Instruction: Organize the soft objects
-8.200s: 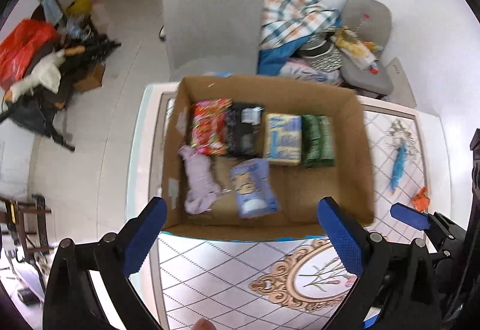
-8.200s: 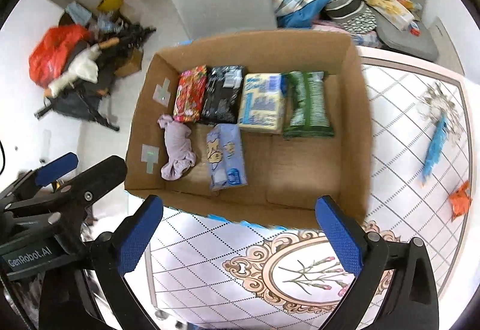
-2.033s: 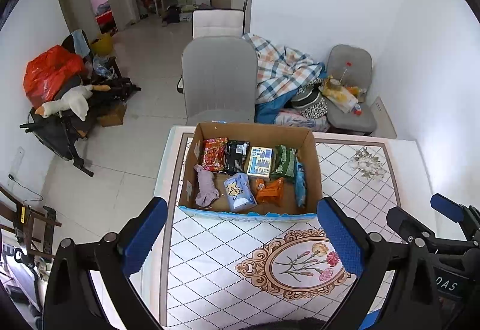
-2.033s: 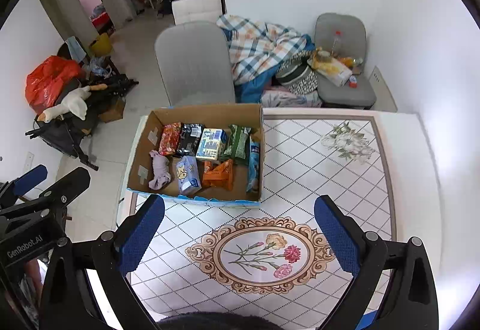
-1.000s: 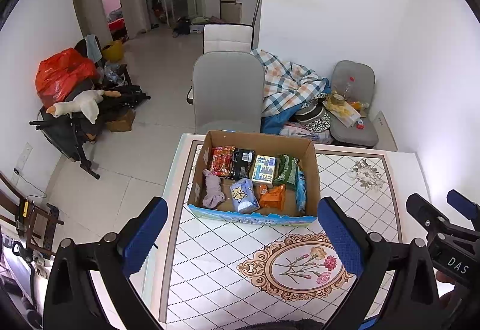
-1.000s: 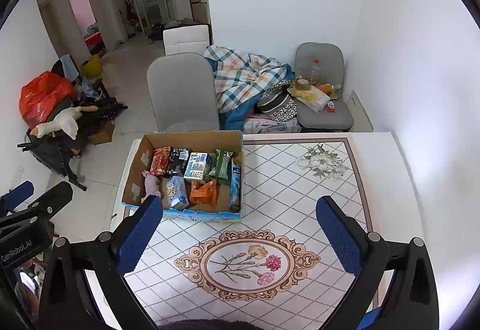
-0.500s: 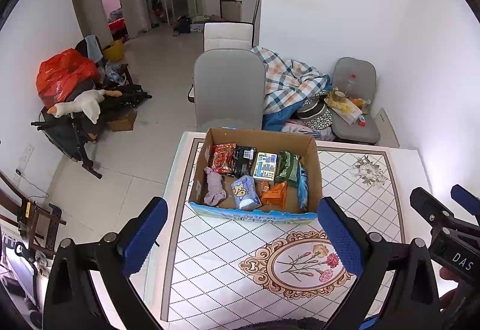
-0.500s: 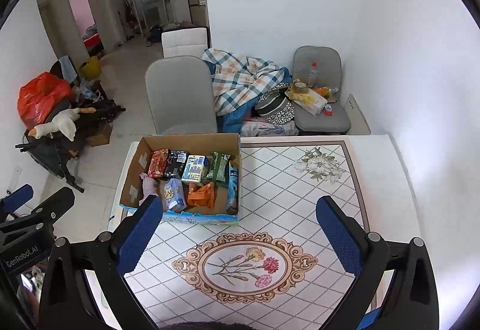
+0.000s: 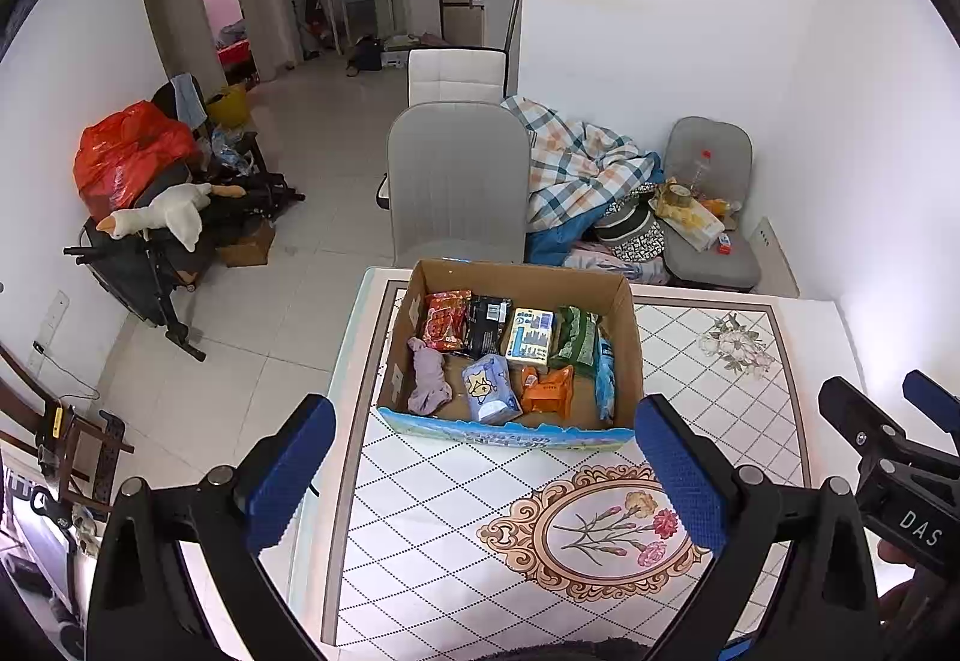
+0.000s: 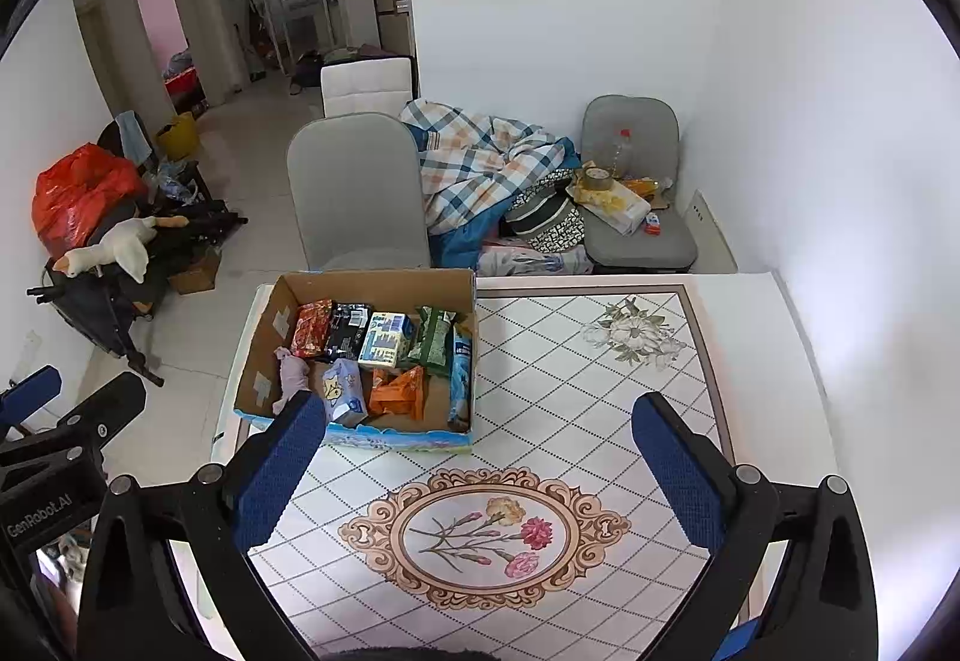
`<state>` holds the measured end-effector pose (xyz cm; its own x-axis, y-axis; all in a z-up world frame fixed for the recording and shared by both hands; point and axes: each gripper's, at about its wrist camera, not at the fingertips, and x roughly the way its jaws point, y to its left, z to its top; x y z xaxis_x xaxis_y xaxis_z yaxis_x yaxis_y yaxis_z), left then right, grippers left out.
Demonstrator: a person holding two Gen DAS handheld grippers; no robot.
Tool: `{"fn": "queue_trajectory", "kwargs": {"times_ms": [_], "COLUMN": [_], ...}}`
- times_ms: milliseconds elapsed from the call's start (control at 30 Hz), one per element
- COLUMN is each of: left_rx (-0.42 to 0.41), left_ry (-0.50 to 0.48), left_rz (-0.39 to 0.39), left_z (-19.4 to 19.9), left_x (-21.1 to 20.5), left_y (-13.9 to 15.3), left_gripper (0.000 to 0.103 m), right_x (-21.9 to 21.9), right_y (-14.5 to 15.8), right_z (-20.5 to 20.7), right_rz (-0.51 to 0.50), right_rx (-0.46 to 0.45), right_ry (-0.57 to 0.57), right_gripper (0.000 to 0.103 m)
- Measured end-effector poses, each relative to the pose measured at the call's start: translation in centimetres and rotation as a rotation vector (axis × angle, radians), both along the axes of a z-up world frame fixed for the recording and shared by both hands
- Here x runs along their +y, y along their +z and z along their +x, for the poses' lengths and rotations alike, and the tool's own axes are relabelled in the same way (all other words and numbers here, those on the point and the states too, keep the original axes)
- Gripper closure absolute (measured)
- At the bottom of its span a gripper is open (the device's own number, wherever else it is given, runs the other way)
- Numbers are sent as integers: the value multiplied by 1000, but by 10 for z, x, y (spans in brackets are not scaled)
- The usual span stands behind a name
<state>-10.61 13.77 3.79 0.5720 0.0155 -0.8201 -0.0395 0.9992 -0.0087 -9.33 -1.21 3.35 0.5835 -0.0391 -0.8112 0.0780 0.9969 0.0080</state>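
Left wrist view looks down on a cardboard box (image 9: 631, 337) standing at the far left end of a table (image 9: 798, 355) covered by a glossy cloth printed with a diamond grid and an oval flower medallion. The left gripper (image 9: 485, 472) hangs above the near part of the table with its jaws spread wide and nothing between them; its fingers (image 9: 287, 472) are faced with pebbled blue pads on black frames.

Inside the box, a back row holds a shiny red packet (image 9: 445, 320), a black packet (image 9: 489, 323), a pale yellow-and-blue block-shaped pack (image 9: 531, 335) and a crinkled green bag (image 9: 575, 338). In front lie a limp lilac cloth (image 9: 429, 377), a light blue pouch (image 9: 489, 388) and an orange packet (image 9: 547, 391). A narrow blue packet (image 9: 603, 376) lies along the right wall.

Right wrist view shows the right gripper (image 10: 480, 466), likewise spread wide and empty, above the medallion, with the box (image 10: 264, 343) well ahead and to the left. A grey padded chair (image 10: 354, 187) stands just behind the box, beside a rumpled checked blanket (image 10: 480, 162).
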Motion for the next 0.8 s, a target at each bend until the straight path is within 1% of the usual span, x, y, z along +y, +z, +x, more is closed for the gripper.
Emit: {"fn": "queue_trajectory", "kwargs": {"times_ms": [433,800], "left_rx": [-9,-2], "left_ry": [-12,-19], "left_rz": [1,5], "left_z": [0,1], "left_x": [-3,-3], "left_y": [2,3], "left_gripper": [1,1], "right_x": [-3,-4], "right_y": [1,0], "right_z": [-2,-3], "right_rz": [0,-12], "right_rx": [-2,-5], "right_ry": [-17,-34], "right_gripper": [0,0]}}
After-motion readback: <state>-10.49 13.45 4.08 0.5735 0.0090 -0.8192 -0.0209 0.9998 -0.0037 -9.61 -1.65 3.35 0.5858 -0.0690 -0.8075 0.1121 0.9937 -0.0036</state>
